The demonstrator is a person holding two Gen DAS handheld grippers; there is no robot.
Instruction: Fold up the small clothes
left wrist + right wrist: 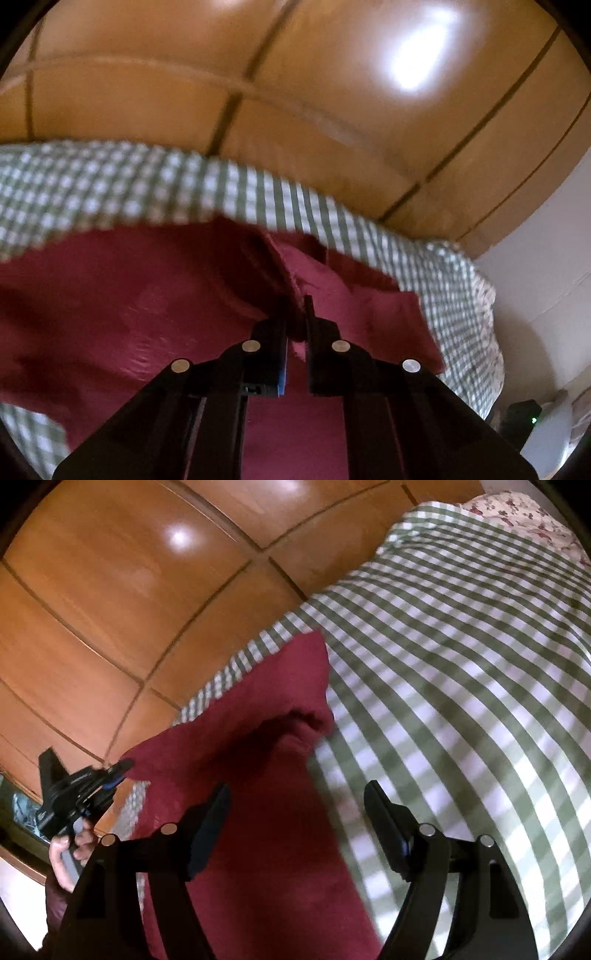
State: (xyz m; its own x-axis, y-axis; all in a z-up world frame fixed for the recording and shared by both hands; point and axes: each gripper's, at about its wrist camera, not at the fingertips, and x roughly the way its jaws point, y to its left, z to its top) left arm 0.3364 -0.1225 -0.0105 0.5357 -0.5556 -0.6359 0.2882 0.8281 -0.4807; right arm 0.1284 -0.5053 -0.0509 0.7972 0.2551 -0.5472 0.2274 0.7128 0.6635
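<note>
Two grippers share the work: our left gripper (297, 332) pinches the maroon garment (258, 812) edge for folding on the checked bed (461, 701), while our right gripper (295, 834) hovers wide-jawed, empty.

Place: a bedroom in a home.
Bed (461, 701): wide, spread with a green-and-white checked cover; it fills the right of the right wrist view.
Second bedding: a floral-printed piece (524, 513), pale with dark red flowers, at the far end of the bed.
Wardrobe (110, 590): glossy orange-brown wooden doors with dark seams between panels, standing just beside the bed; ceiling light glares off the finish.
Wall (546, 258): plain white, to the right of the wardrobe.
Clothing: a dark red garment (266, 775) lying on the bed cover.
</note>
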